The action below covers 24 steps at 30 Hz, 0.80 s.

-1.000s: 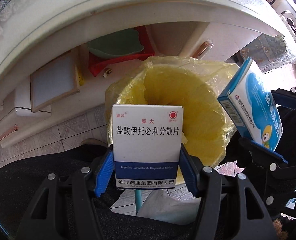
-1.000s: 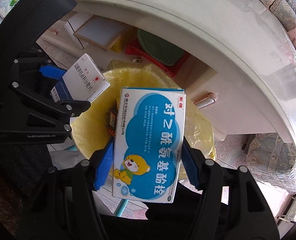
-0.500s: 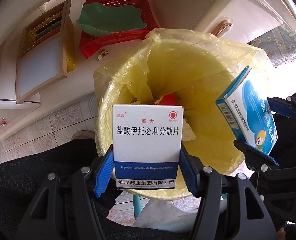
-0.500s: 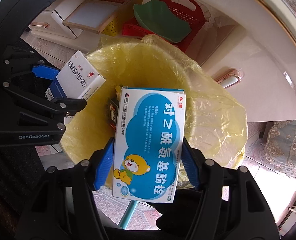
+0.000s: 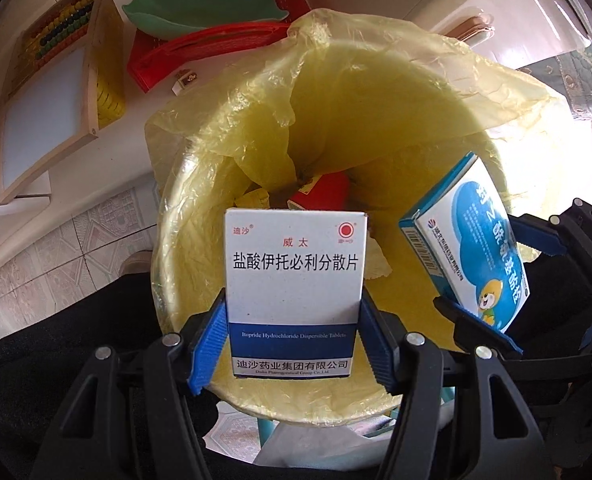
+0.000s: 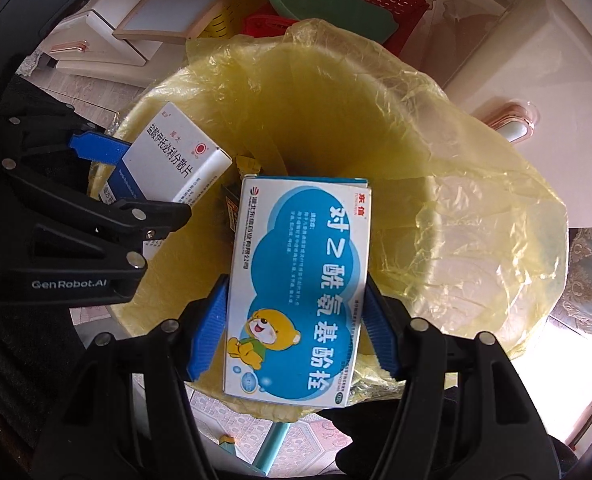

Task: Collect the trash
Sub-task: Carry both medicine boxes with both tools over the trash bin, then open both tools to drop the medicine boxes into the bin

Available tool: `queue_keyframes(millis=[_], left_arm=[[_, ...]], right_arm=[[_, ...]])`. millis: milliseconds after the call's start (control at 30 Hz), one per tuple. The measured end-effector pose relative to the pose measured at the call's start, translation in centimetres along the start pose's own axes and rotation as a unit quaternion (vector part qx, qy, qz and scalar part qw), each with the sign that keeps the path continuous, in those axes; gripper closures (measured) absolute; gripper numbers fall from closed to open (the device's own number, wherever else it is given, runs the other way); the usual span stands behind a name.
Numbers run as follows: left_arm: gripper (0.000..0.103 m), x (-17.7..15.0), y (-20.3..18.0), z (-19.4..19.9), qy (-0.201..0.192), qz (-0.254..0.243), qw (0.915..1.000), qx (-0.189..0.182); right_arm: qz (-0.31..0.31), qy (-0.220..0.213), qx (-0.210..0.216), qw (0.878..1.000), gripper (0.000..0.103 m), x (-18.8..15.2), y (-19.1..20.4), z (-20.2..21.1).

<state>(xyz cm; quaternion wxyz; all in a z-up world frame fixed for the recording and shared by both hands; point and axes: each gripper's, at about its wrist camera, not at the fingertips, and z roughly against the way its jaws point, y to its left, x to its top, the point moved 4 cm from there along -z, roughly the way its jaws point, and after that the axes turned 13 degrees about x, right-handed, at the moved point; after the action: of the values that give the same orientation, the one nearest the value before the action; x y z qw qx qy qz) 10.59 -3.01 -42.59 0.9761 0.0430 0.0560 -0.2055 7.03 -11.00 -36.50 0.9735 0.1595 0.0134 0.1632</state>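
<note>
My left gripper (image 5: 294, 336) is shut on a white and dark-blue medicine box (image 5: 294, 292), held upright over the near rim of a bin lined with a yellow bag (image 5: 376, 128). My right gripper (image 6: 296, 332) is shut on a blue and white medicine box with a cartoon bear (image 6: 300, 284), also over the bin's mouth (image 6: 416, 160). Each box shows in the other view: the blue one at the right (image 5: 472, 248), the white one at the left (image 6: 172, 168). Red and yellow trash (image 5: 324, 194) lies at the bin's bottom.
A red basket (image 5: 216, 44) with a green dish (image 5: 200, 4) and a wooden abacus board (image 5: 52, 80) lie beyond the bin under a white table. Tiled floor (image 5: 56, 256) is at the left. A teal leg (image 6: 274, 446) stands below the bin.
Both grippers have moved forward and tilted down over the bin, so its inside and the trash at the bottom now show. Both boxes stay gripped.
</note>
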Motion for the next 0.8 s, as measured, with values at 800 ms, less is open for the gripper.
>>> queue_keyframes(millis=[800], left_arm=[[0.029,1.0,0.2,-3.6,0.055,0.01,0.9984,-0.011]], right_arm=[[-0.019,0.008,0.005,1.0,0.028,0.0,-1.1,-1.2]])
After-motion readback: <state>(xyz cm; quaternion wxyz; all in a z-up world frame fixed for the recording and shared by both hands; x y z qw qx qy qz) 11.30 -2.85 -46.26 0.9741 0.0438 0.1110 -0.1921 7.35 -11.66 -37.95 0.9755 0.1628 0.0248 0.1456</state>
